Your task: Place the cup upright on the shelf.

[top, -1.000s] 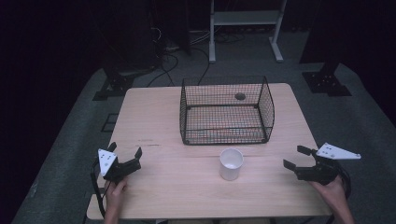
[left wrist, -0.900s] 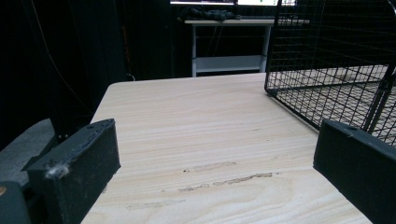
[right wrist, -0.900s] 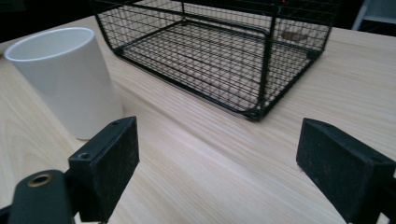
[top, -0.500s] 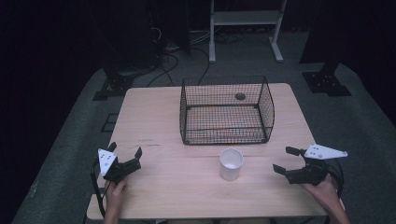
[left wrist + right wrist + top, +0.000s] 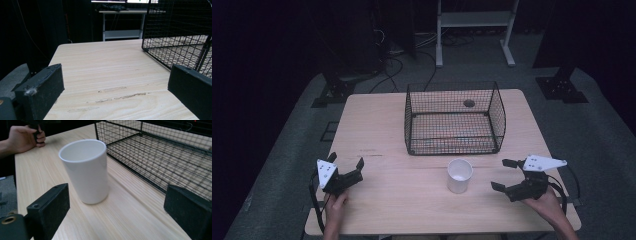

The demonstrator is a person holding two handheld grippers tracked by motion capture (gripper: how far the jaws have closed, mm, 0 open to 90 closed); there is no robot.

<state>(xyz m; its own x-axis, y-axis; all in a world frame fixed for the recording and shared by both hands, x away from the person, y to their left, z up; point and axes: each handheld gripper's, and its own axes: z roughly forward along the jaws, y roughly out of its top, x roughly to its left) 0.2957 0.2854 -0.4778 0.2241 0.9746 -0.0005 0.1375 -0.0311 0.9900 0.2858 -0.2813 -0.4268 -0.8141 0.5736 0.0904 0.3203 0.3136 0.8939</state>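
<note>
A white cup (image 5: pixel 459 175) stands upright on the wooden table (image 5: pixel 402 205), just in front of a black wire basket (image 5: pixel 454 119). My right gripper (image 5: pixel 504 174) is open to the cup's right, jaws pointing at it and a short way off. In the right gripper view the cup (image 5: pixel 86 170) fills the middle between the wide-apart jaws. My left gripper (image 5: pixel 346 163) rests open near the table's front left, nothing between its jaws. The left gripper view shows bare table (image 5: pixel 112 75) and the basket's corner (image 5: pixel 180 37).
The basket is empty except for a dark round spot (image 5: pixel 469 103) seen through its back. A white shelf frame (image 5: pixel 474 25) and cables lie on the floor beyond the table. The other hand (image 5: pixel 23 137) shows far off in the right gripper view.
My right gripper has moved left toward the cup, still open. The left gripper and the cup have stayed in place.
</note>
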